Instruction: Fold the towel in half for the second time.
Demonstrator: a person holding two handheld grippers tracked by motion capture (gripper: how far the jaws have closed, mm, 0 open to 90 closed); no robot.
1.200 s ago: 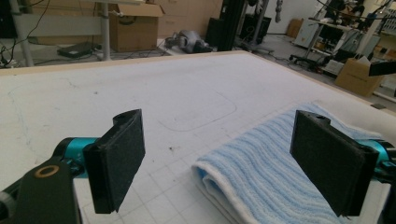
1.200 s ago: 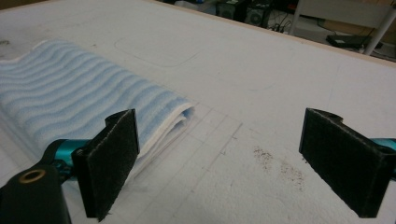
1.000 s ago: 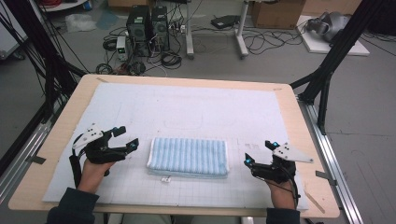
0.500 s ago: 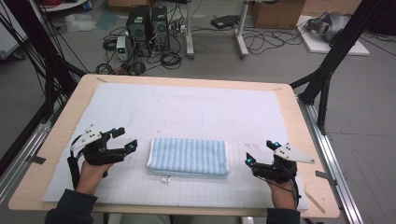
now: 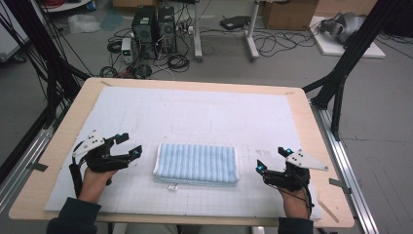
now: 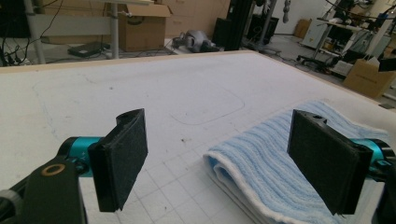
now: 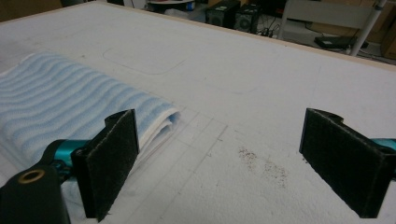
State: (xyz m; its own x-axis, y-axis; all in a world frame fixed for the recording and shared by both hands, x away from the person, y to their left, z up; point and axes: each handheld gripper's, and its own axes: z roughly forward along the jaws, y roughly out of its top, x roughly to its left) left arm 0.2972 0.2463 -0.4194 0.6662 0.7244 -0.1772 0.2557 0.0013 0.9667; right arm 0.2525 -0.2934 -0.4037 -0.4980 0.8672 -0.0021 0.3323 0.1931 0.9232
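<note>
On the bench (image 5: pixel 204 90), the folded blue towel (image 5: pixel 196 163) lies near the front edge between 2 wide-open, empty tools, left gripper (image 5: pixel 127 145) and right gripper (image 5: pixel 271 159), so each should probably close squarely on its nearest short edge.

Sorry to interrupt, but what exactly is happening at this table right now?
A person sits at the table with a pair of tongs in each hand. A folded blue striped towel lies on the white mat between them. The left tongs and right tongs are both open, one on each side of the towel, touching nothing.
</note>
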